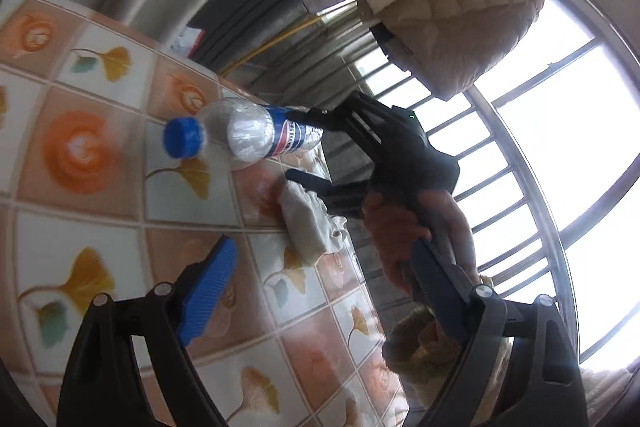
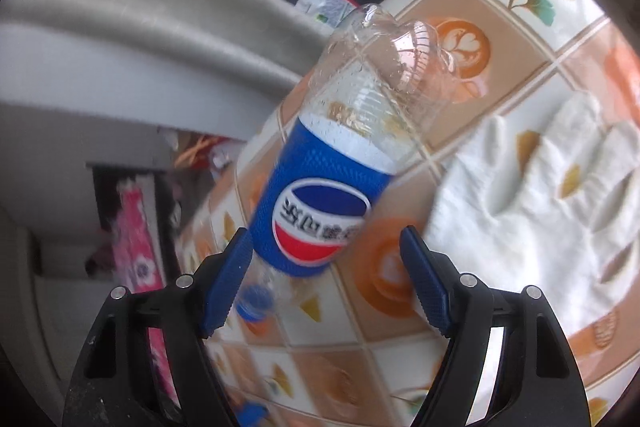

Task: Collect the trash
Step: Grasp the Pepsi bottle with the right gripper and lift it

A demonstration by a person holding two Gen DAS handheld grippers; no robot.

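Note:
A clear plastic cola bottle [image 1: 256, 135] with a blue label and blue cap lies on its side on the tile-patterned table [image 1: 80, 187]. A crumpled white tissue [image 1: 306, 227] lies beside it near the table's edge. My left gripper [image 1: 322, 241] hovers open and empty, short of both. My right gripper [image 1: 292, 145] reaches in from the far side, one finger by the label and one over the tissue. In the right wrist view the bottle [image 2: 320, 211] lies between the spread fingers of the right gripper [image 2: 322, 231]; the right pad stands clear of it. The tissue [image 2: 520, 187] lies to the right.
A hand [image 1: 400, 227] holds the right gripper. A beige quilted jacket [image 1: 460, 7] hangs before a barred window [image 1: 560, 167]. A grey sofa [image 2: 140, 27] runs behind the table, with a red-and-white packet [image 2: 324, 3] beside it. The table edge [image 1: 352, 267] drops off past the tissue.

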